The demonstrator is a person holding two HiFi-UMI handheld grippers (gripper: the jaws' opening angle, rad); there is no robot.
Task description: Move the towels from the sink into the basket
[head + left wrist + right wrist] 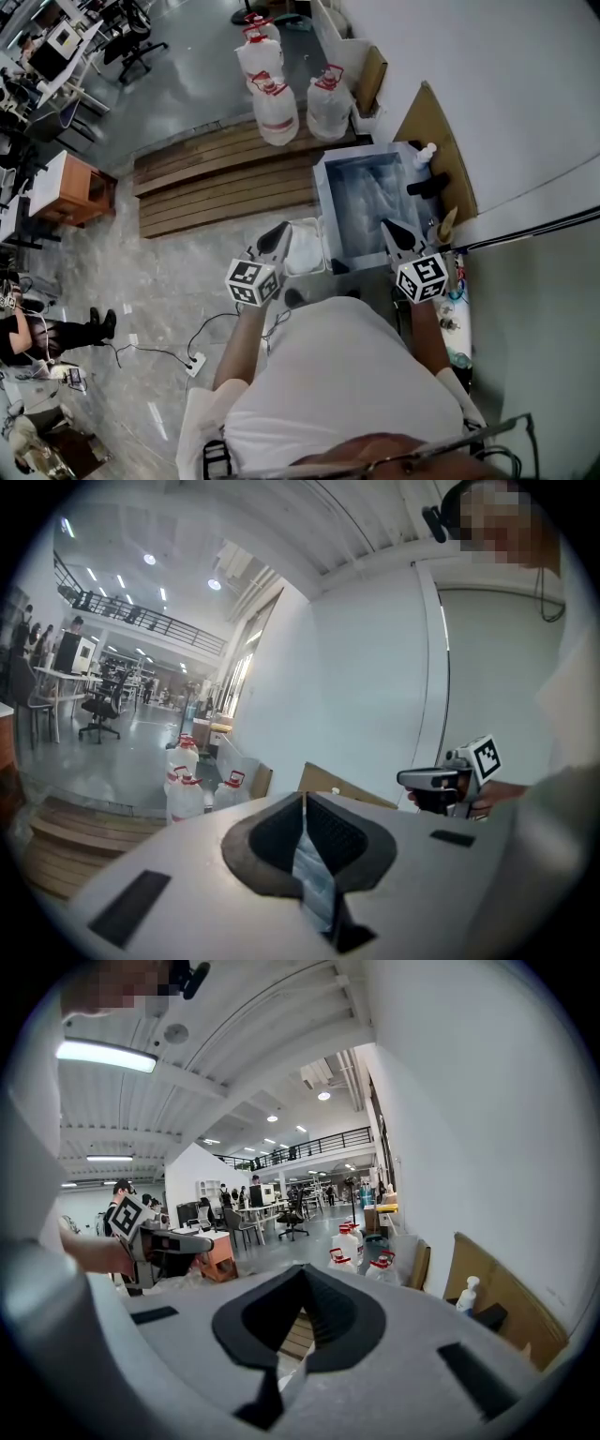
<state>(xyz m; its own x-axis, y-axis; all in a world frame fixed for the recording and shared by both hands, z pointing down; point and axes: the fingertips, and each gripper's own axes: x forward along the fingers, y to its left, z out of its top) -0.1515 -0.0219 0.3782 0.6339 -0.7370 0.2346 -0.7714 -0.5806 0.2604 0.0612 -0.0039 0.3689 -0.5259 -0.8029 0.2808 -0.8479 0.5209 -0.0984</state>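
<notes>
Towels [370,199] lie in the sink [322,208]; left gripper [280,230] and right gripper [388,227] closed, empty.

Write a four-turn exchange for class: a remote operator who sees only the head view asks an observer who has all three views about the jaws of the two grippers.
Operator: In the head view I see the left gripper only from above, just left of the sink. Are its jaws apart?
Observer: No. The left gripper view shows its jaws together, with nothing between them.
Operator: And the right gripper, at the sink's near right corner?
Observer: The right gripper view shows its jaws meeting at the tips too, and it holds nothing.
</notes>
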